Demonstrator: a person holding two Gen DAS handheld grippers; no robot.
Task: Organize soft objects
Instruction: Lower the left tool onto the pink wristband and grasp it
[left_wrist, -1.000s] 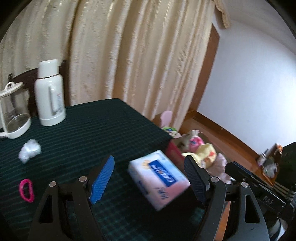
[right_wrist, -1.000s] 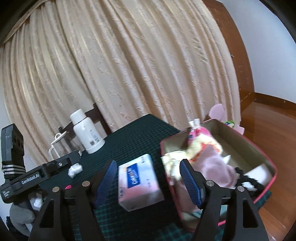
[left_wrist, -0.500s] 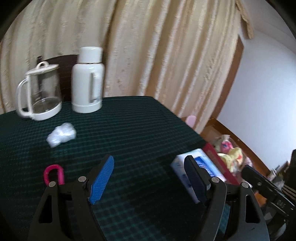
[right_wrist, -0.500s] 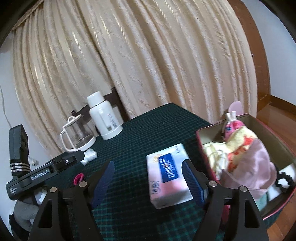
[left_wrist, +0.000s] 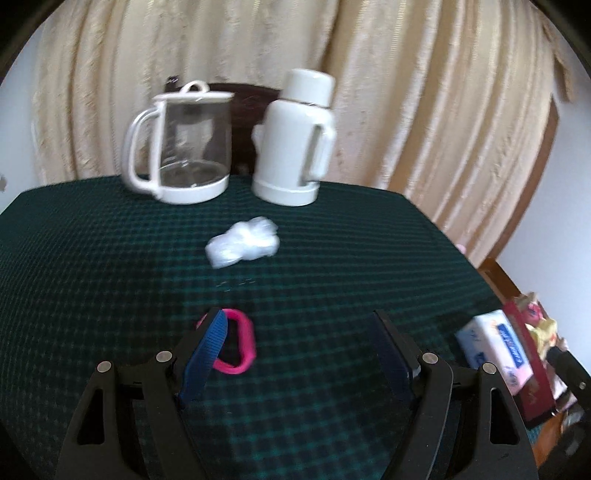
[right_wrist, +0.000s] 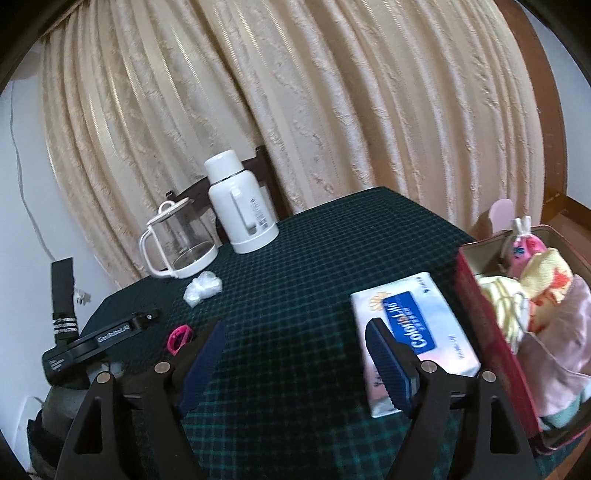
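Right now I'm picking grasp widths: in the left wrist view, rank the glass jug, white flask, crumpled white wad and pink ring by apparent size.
1. glass jug, white flask: too alike to rank.
2. crumpled white wad
3. pink ring, though nearest the camera.

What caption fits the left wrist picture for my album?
Open left tongs above a pink hair loop on the dark green checked tablecloth.

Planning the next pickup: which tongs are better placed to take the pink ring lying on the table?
Left. The left tongs stand open right over the pink ring, which lies by their left finger. The right tongs, still opening, sit beside the tissue pack, with the ring off to their left.
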